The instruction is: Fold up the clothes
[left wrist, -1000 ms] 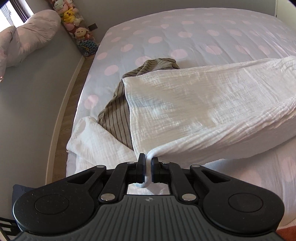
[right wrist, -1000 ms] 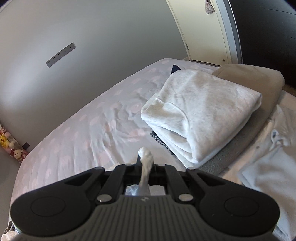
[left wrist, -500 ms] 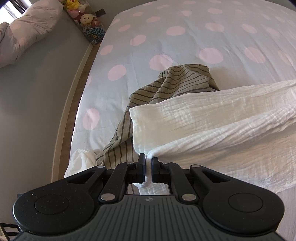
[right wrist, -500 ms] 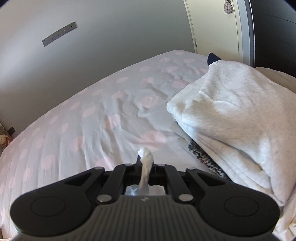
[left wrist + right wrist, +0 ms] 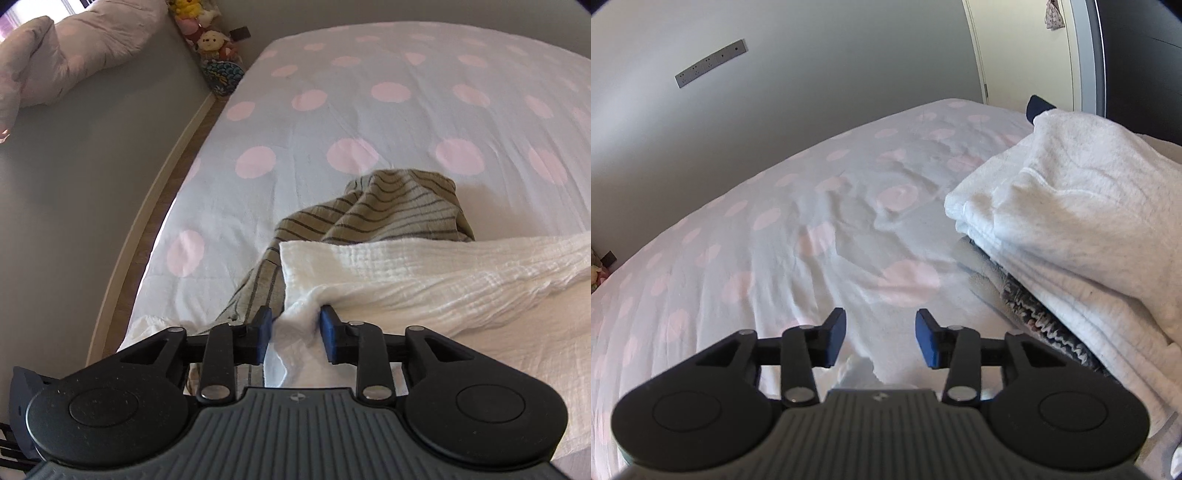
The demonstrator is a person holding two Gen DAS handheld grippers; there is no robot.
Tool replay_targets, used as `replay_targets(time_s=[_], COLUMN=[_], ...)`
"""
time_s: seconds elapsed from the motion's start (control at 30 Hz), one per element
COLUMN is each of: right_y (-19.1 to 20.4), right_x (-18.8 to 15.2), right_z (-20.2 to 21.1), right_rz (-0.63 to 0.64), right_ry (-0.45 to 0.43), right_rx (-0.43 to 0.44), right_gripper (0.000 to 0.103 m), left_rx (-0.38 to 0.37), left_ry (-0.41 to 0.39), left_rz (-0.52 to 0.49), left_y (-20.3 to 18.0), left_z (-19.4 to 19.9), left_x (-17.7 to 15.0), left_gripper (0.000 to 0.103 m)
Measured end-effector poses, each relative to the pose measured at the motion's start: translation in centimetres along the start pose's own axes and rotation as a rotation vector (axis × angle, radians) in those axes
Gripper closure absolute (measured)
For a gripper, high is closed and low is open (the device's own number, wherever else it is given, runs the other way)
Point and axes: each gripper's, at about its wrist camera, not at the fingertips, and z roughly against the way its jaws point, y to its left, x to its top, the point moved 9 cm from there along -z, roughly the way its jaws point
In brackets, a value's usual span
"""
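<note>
White crinkled cloth (image 5: 424,291) lies doubled on the bed (image 5: 332,110), over a striped garment (image 5: 369,214). Left gripper (image 5: 295,328) and right gripper (image 5: 881,338) stand parted, gripping nothing. Withdraw without snagging; the right corner is probably released.

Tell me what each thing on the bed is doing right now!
Left hand-held gripper: open, white cloth between its fingers.
Right hand-held gripper: open, holding nothing.
White muslin cloth: folded over, lying on the bed.
Striped garment: crumpled, partly under the white cloth.
Fluffy white blanket: folded, on top of a stack.
Polka-dot bedsheet: spread out, a bit wrinkled.
</note>
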Motion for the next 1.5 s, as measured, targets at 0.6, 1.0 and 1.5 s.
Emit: replay_targets(time_s=[0.6,1.0,1.5], right_y=[4.3,9.0,11.2], right_x=[-15.7,-29.6,-31.2], right_z=[11.7,19.4,18.5], right_rz=[0.148,0.384,0.448], right_ry=[0.159,0.117,0.058], right_rx=[0.237,0.297,0.256], right_gripper=[0.056,0.047,0.055], left_rx=[-0.074,-0.056,0.003], left_ry=[-0.004,-0.032,-0.011], left_rz=[-0.042,0.093,0.043], left_y=[0.0,1.5,0.3], left_z=[5.4,2.5,3.0], left_x=[-9.4,-11.8,-10.6], left_gripper=[0.064,0.064,0.099])
